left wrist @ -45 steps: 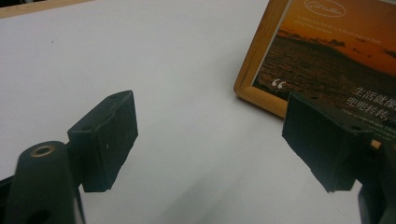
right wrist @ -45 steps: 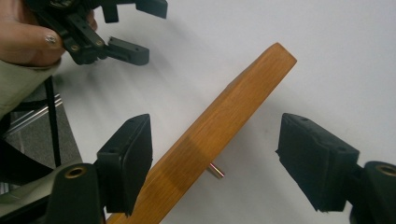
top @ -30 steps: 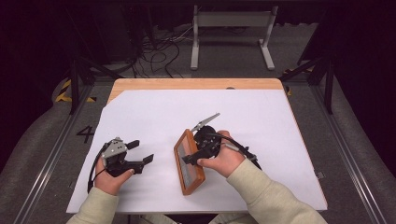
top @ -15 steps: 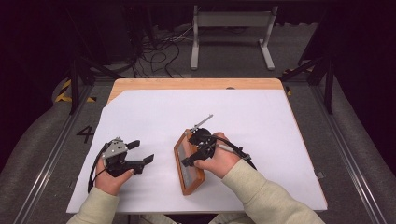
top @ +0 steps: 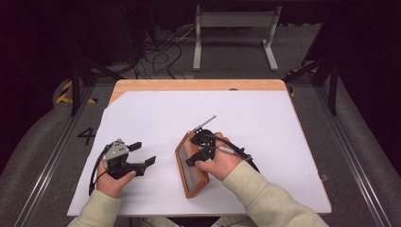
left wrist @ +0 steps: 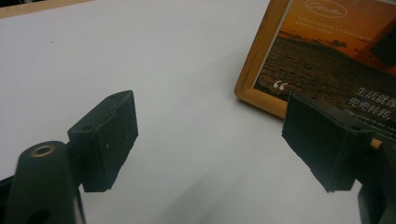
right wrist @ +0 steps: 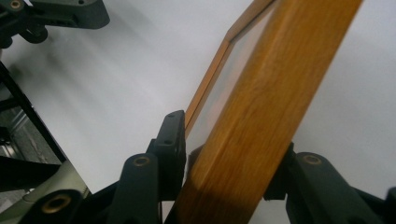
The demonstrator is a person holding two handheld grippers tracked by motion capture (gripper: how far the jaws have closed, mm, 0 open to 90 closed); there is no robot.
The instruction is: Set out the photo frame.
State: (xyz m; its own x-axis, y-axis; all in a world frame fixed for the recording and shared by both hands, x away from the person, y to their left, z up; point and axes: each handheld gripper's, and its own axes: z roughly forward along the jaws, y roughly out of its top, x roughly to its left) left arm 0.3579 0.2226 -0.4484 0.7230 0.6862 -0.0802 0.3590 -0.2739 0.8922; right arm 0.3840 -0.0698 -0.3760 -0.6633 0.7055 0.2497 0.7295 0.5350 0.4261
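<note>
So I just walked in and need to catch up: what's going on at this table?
A person is working with a hand-held gripper in each hand over a white table. The right gripper has a wooden picture frame between its jaws, straddling one edge; the jaws have just been closing on it, and the frame stands tilted on the table. The left gripper is open and holds nothing, resting to the left of the frame with its jaws pointed toward it.
</note>
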